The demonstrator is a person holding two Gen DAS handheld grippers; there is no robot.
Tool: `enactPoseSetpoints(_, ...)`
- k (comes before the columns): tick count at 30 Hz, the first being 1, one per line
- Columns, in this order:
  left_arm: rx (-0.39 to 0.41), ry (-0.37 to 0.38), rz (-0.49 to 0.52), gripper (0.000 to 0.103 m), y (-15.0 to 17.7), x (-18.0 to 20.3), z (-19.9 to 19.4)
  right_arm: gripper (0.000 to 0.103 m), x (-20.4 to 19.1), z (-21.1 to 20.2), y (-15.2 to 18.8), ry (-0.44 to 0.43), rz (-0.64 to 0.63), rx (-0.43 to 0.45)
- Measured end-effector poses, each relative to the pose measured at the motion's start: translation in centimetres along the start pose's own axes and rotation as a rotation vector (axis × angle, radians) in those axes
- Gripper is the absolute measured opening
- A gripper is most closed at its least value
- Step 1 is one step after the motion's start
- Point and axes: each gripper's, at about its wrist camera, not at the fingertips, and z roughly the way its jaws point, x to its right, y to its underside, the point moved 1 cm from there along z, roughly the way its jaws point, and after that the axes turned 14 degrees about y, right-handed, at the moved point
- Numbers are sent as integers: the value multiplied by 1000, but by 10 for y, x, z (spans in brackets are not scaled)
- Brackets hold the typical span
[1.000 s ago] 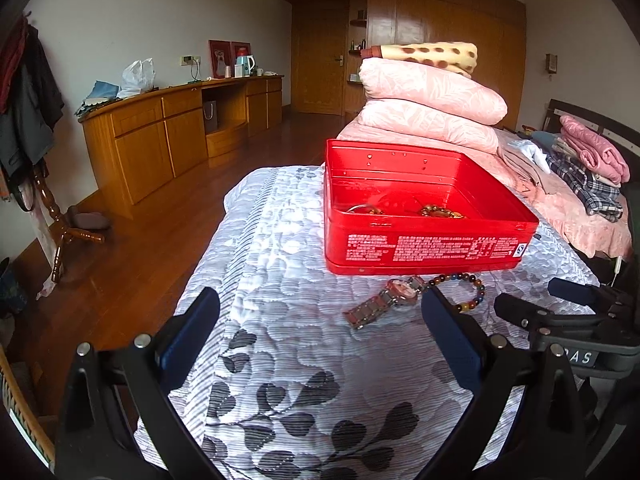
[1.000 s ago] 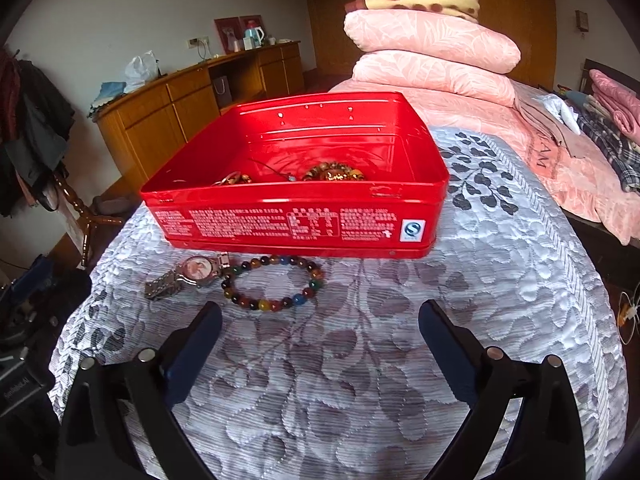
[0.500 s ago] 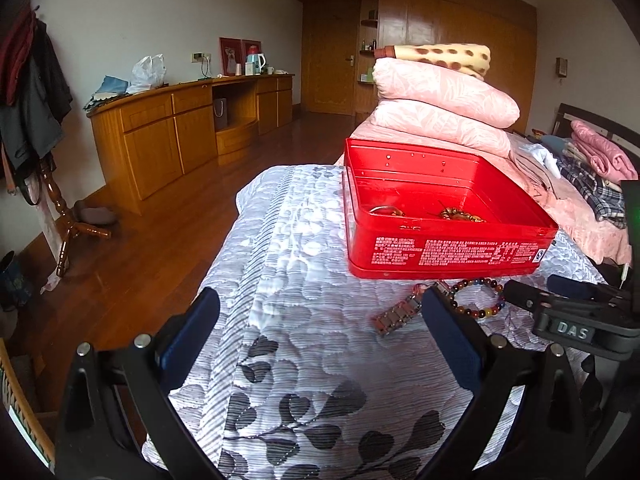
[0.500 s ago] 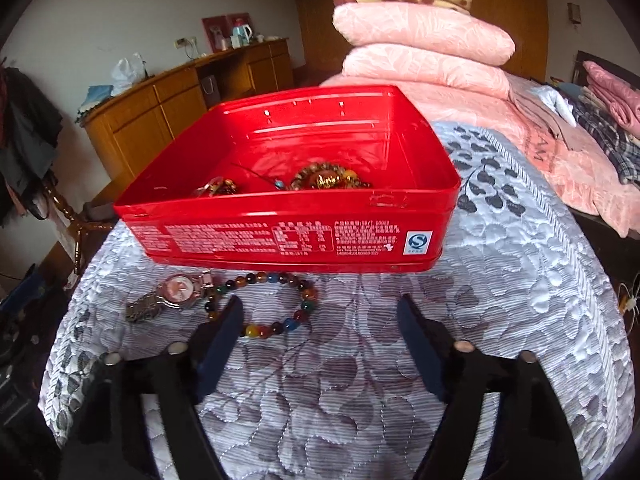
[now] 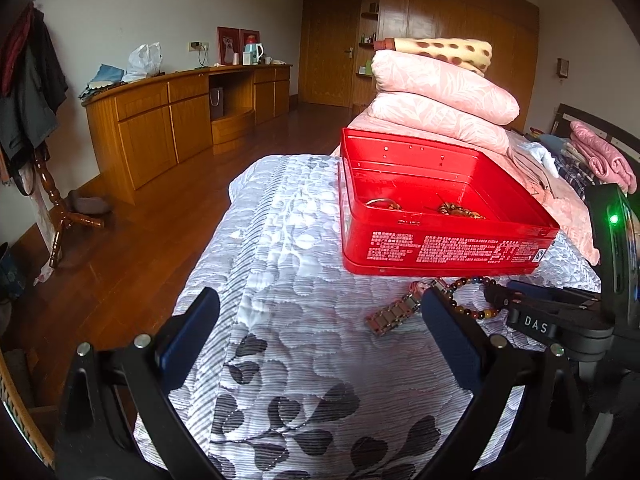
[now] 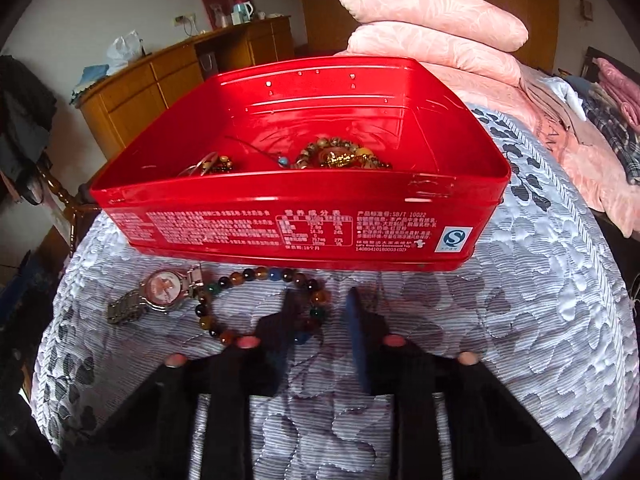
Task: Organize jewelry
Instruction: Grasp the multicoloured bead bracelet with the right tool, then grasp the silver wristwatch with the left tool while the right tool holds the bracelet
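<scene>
A red tin box point(image 6: 304, 232) point(image 5: 444, 248) sits open on the quilted bed and holds beaded bracelets point(image 6: 340, 154) and a bangle point(image 6: 208, 166). In front of it lie a multicoloured bead bracelet point(image 6: 256, 276) point(image 5: 472, 280) and a silver wristwatch point(image 6: 160, 290) point(image 5: 394, 312). My right gripper point(image 6: 320, 312) is low over the bracelet's right side, its jaws narrowed around the beads with a gap still between them. It also shows in the left wrist view point(image 5: 500, 300). My left gripper point(image 5: 316, 316) is wide open and empty, left of the watch.
Stacked pink pillows point(image 5: 440, 96) lie behind the box. Folded clothes point(image 5: 596, 156) are on the bed at right. The bed's edge point(image 5: 224, 248) drops to a wooden floor on the left, with a long wooden cabinet point(image 5: 160, 128) and a coat stand point(image 5: 52, 200).
My right gripper has moved forward and down onto the bead bracelet and its jaws have closed most of the way. The left gripper drifted slightly left and back.
</scene>
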Motion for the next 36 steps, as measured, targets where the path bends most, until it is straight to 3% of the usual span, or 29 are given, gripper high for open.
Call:
enactPoseSetpoints(2,-2,-1,0,98,0,2,2,9,4,-1,1,-3,8,0)
enactPoseSetpoints(13,-66,78,0,97,-3,31,31,8,45,-19,5,-20,69,46)
enactPoseSetpoints(18,-103,74,14,97,-7,46,52,8,63,-18,6,-27,99,41)
enactPoseSetpoints(21,-133,63,19,90,-7,49,64,8,70,-15,9,-37,116,31)
enactPoseSetpoints(23,-171,76,10,76,-6,48,74,8,73,-13,9,-45,123,28)
enactPoseSetpoints(28,-244,90,-26,76,-3,44,90,8,73,-10,9,-61,123,24)
enactPoseSetpoints(30,-255,98,-25,71,-2,45,92,8,74,-10,10,-65,125,25)
enactPoseSetpoints(32,-260,97,-22,53,-3,46,93,8,75,-10,9,-67,128,26)
enactPoseSetpoints(34,-262,105,-20,48,-2,47,94,8,75,-11,9,-66,128,27)
enactPoseSetpoints(36,-260,106,-10,36,-1,49,92,8,75,-11,9,-65,127,27)
